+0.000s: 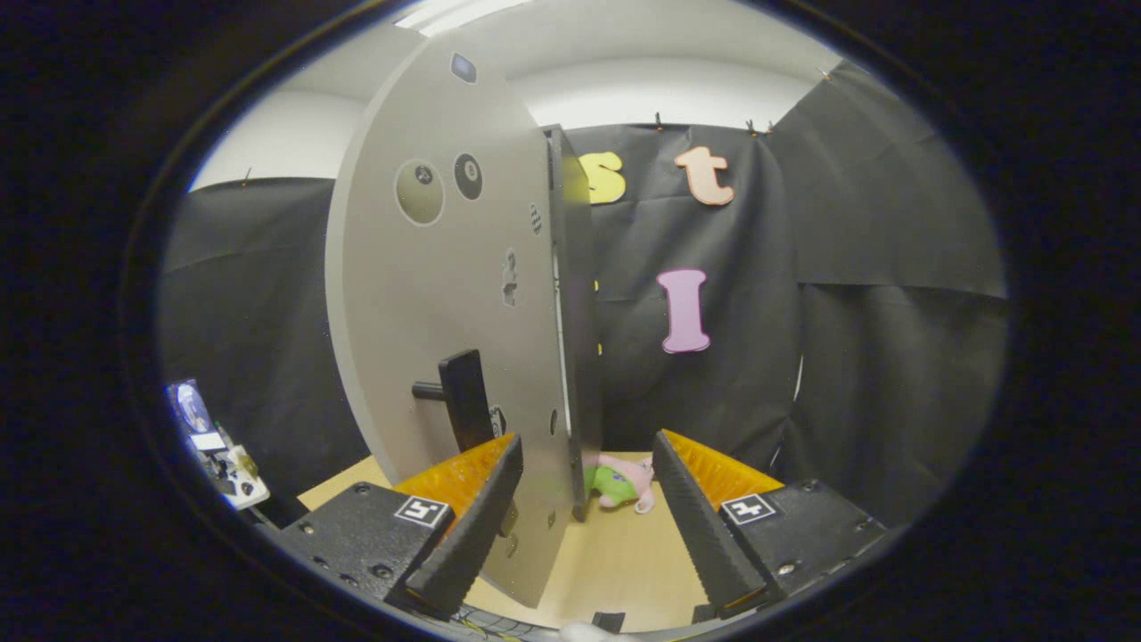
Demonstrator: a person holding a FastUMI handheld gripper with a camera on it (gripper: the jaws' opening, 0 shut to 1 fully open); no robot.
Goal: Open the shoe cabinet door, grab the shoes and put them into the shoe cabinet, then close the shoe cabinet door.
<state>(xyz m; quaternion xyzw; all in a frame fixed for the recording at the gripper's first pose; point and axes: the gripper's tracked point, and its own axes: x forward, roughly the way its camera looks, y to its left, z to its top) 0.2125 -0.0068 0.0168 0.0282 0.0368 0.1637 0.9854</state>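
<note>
The grey shoe cabinet door [437,294] stands close in front of me, swung out at an angle, with round stickers on its face. Its black handle [463,399] sticks out just above my left finger [472,522]. My gripper [588,439] is open, and the door's free edge [563,374] runs down between the two fingers without either finger pressing on it. Behind that edge is a dark strip [579,294] of the cabinet or door; I cannot tell which. A small pink and green shoe [621,481] lies on the wooden table just beyond the fingertips, partly hidden by the door.
The light wooden tabletop [615,562] stretches under and ahead of the fingers. Black cloth walls close the booth behind and to the right. Some small clutter on a white stand [218,455] sits off the table to the far left.
</note>
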